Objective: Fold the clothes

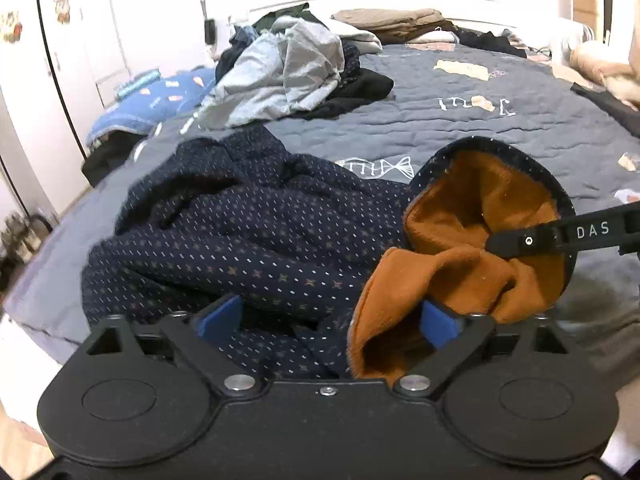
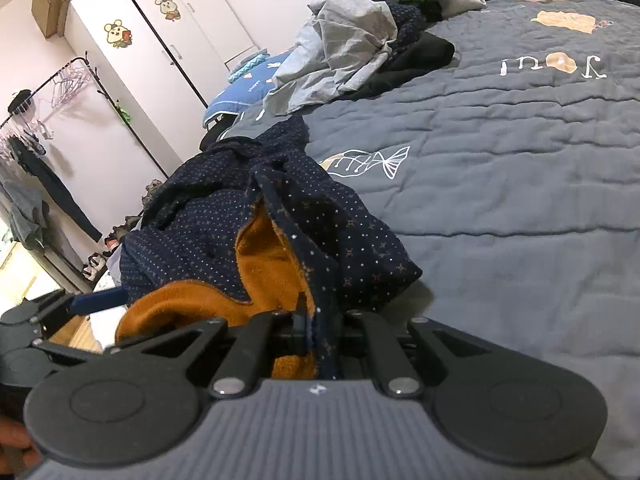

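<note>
A navy dotted garment (image 1: 248, 232) with an orange fleece lining (image 1: 472, 200) lies bunched near the front edge of the bed. My left gripper (image 1: 330, 318) stands open, its blue pads (image 1: 222, 314) wide apart with the cloth lying between them. From the right, my right gripper (image 1: 496, 242) reaches in, shut on the lined edge and holding it up. In the right wrist view the garment (image 2: 224, 216) runs into the right gripper (image 2: 310, 320), whose fingers pinch the navy and orange edge. One blue pad (image 2: 96, 300) of the left gripper shows at the left.
The grey-blue quilt (image 1: 460, 128) covers the bed. A pile of loose clothes (image 1: 288, 68) sits at its far left, folded items (image 1: 396, 20) by the headboard. A blue blanket (image 1: 160, 96) hangs off the left edge. A white wardrobe (image 2: 160, 40) and clothes rack (image 2: 40, 120) stand beyond.
</note>
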Action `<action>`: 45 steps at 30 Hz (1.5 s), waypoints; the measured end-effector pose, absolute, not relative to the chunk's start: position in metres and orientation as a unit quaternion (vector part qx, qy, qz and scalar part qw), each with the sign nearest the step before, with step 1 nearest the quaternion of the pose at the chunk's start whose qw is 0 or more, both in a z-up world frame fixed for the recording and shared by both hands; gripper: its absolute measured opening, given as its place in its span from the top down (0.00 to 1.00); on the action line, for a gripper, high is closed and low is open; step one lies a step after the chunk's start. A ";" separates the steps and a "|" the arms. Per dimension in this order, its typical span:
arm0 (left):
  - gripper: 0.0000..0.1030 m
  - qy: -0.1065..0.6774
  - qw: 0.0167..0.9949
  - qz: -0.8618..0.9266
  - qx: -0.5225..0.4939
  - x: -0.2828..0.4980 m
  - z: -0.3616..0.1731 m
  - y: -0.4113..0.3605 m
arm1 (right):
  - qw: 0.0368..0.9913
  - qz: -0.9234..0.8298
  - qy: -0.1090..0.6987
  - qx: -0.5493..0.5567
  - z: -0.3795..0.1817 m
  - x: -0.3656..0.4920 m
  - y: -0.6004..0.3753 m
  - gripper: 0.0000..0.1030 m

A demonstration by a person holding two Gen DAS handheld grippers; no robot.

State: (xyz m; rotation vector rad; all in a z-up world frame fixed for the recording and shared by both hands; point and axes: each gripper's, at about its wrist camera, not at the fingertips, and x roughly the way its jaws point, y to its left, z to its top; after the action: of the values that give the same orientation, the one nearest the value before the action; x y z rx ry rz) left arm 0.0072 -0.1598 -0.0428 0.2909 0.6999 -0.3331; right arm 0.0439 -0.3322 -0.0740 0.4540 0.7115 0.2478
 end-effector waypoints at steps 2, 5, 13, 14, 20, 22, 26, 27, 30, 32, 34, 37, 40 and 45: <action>0.00 0.345 0.914 -0.151 0.155 0.008 -0.045 -0.164 | 0.905 0.120 0.344 0.222 -0.073 0.044 -0.334 0.95; 0.00 0.368 0.904 -0.153 0.153 0.012 -0.052 -0.166 | 0.904 0.120 0.342 0.226 -0.071 0.043 -0.335 0.95; 0.05 0.360 0.905 -0.186 0.128 0.007 -0.056 -0.158 | 0.905 0.118 0.342 0.222 -0.068 0.044 -0.334 0.95; 0.20 0.370 0.902 -0.182 0.127 0.008 -0.058 -0.158 | 0.906 0.118 0.342 0.221 -0.068 0.044 -0.334 0.95; 0.86 0.403 0.882 -0.202 0.136 0.009 -0.066 -0.162 | 0.909 0.117 0.337 0.214 -0.066 0.042 -0.333 0.95; 0.88 0.390 0.887 -0.207 0.138 0.005 -0.061 -0.161 | 0.915 0.111 0.326 0.212 -0.061 0.036 -0.334 0.95; 0.89 0.353 0.908 -0.194 0.115 0.000 -0.038 -0.148 | 0.924 0.100 0.292 0.224 -0.044 0.027 -0.345 0.96; 0.90 0.343 0.913 -0.192 0.111 0.000 -0.028 -0.144 | 0.926 0.101 0.281 0.230 -0.037 0.024 -0.350 0.96; 0.91 0.312 0.924 -0.192 0.107 -0.003 0.002 -0.139 | 0.933 0.105 0.247 0.239 -0.013 0.014 -0.359 0.96; 0.92 0.283 0.931 -0.196 0.120 -0.008 0.032 -0.141 | 0.938 0.105 0.224 0.244 0.004 0.008 -0.363 0.97; 0.93 0.251 0.938 -0.200 0.133 -0.014 0.065 -0.145 | 0.942 0.106 0.202 0.244 0.023 0.004 -0.367 0.97; 0.94 0.202 0.947 -0.202 0.149 -0.023 0.117 -0.148 | 0.952 0.101 0.160 0.242 0.063 -0.008 -0.375 0.97; 0.94 0.157 0.953 -0.204 0.162 -0.032 0.168 -0.153 | 0.960 0.093 0.115 0.238 0.106 -0.022 -0.384 0.97; 0.95 0.090 0.960 -0.207 0.168 -0.056 0.243 -0.158 | 0.974 0.082 0.043 0.206 0.191 -0.046 -0.400 0.97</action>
State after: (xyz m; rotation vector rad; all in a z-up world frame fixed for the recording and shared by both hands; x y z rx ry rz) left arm -0.0562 -0.1584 0.2432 0.3399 0.1834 -0.4201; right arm -0.0464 -0.4003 0.1912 0.4160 0.0869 0.1660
